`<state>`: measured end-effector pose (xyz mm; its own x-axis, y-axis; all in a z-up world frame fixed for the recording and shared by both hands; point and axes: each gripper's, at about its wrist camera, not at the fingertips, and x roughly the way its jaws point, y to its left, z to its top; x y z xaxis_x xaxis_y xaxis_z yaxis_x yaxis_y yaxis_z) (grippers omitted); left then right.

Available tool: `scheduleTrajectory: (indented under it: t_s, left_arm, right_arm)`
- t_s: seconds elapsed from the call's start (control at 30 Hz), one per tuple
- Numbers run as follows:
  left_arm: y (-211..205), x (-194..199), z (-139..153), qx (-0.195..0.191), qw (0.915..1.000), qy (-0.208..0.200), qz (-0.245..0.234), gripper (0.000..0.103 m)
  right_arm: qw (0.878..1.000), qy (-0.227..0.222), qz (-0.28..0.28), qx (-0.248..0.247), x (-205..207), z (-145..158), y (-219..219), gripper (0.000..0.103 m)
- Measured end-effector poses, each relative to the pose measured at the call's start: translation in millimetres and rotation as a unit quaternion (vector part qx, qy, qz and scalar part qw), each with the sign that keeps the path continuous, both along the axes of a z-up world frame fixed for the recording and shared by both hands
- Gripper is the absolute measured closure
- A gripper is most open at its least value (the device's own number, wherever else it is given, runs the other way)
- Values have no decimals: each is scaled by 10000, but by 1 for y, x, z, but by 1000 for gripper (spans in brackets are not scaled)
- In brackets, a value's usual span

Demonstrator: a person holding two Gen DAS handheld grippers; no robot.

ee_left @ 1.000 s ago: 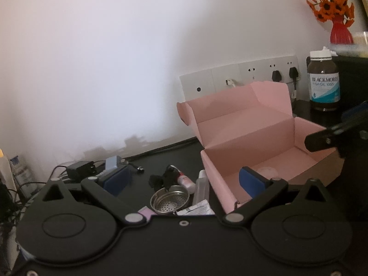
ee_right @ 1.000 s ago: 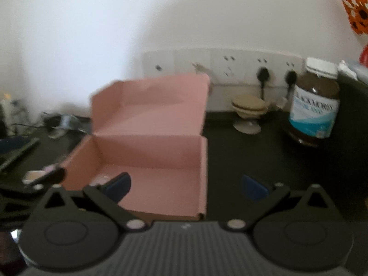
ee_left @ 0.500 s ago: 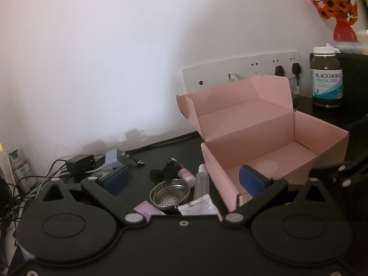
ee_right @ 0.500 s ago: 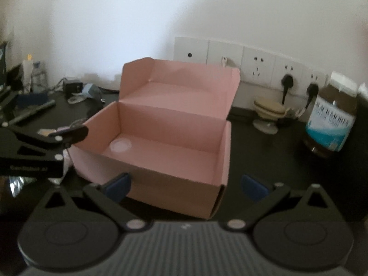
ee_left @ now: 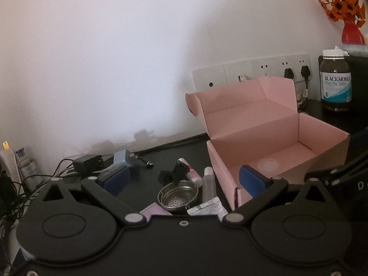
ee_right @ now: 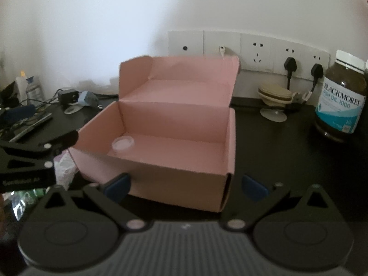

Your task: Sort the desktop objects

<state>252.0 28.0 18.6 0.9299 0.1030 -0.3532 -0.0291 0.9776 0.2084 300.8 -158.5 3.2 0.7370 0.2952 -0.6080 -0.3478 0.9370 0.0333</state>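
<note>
An open pink cardboard box [ee_left: 253, 124] stands on the dark desk, its lid flap up against the wall. Only a small white disc [ee_right: 123, 143] lies inside. My left gripper [ee_left: 182, 179] is open, to the left of the box, above a small heap: a metal strainer [ee_left: 178, 194], a clear tube [ee_left: 208, 182], a red-and-white bottle [ee_left: 192, 175], a black clip [ee_left: 172, 174] and a white sachet [ee_left: 207, 209]. My right gripper [ee_right: 185, 186] is open in front of the pink box [ee_right: 172, 179], holding nothing.
A fish oil bottle [ee_right: 340, 105] stands at the right, a beige stand [ee_right: 276, 94] beside it under plugged wall sockets [ee_right: 289, 65]. Chargers and cables [ee_left: 88, 163] lie at the back left. A red vase of orange flowers [ee_left: 352, 31] sits high on the right.
The right gripper has drawn back from over the box and now faces its front wall from lower down. The left gripper has barely shifted. Both stay open.
</note>
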Motion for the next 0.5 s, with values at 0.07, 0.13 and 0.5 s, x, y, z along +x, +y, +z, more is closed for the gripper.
scheduleTrajectory:
  t_s: [0.07,0.13,0.5]
  left_arm:
    - [-1,0,-1,25,10000,-19,8,0]
    - [-2,-1,-1,26,10000,-42,5,0]
    - [-2,-3,0,-62,9999,-101,-2,0]
  right_arm:
    - [10000,43,-45,48,0,-1,-2,1]
    - [9999,45,-105,66,0,-1,-4,1]
    - [9994,-142,-303,125,-13,9,-26,1]
